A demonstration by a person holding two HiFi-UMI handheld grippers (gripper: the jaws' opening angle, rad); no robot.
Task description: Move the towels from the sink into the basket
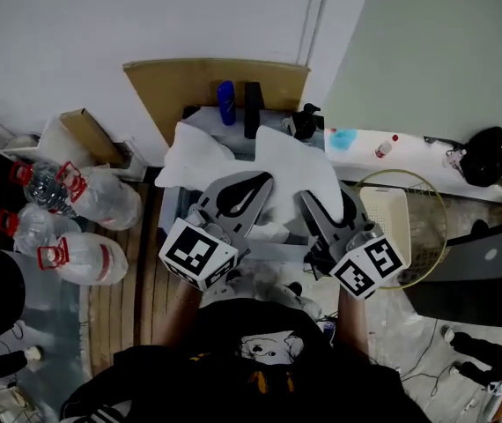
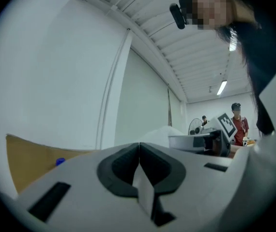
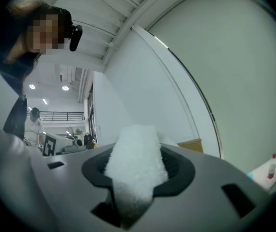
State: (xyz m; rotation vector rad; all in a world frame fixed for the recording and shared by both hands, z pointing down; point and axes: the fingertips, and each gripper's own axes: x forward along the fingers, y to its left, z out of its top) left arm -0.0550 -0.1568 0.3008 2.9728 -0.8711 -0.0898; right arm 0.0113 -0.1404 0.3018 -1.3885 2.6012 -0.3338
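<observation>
Two white towels hang over the sink area. My left gripper (image 1: pixel 260 183) is shut on the edge of the left towel (image 1: pixel 194 152). In the left gripper view its jaws (image 2: pixel 139 151) meet on a thin white fold (image 2: pixel 145 192). My right gripper (image 1: pixel 326 197) is shut on the right towel (image 1: pixel 291 161). A thick wad of that towel (image 3: pixel 135 166) fills the jaws (image 3: pixel 137 178) in the right gripper view. The round wire-rimmed basket (image 1: pixel 446 223) stands just right of the right gripper, with a white liner (image 1: pixel 388 208) inside. The towels and grippers hide most of the sink (image 1: pixel 273 252).
A blue bottle (image 1: pixel 225 102) and a black bottle (image 1: pixel 253 108) stand behind the towels in front of a cardboard sheet (image 1: pixel 189 82). Large water jugs (image 1: pixel 101 199) lie on the floor at the left. A laptop (image 1: pixel 489 258) sits at the right, a black bag (image 1: pixel 484 157) behind it.
</observation>
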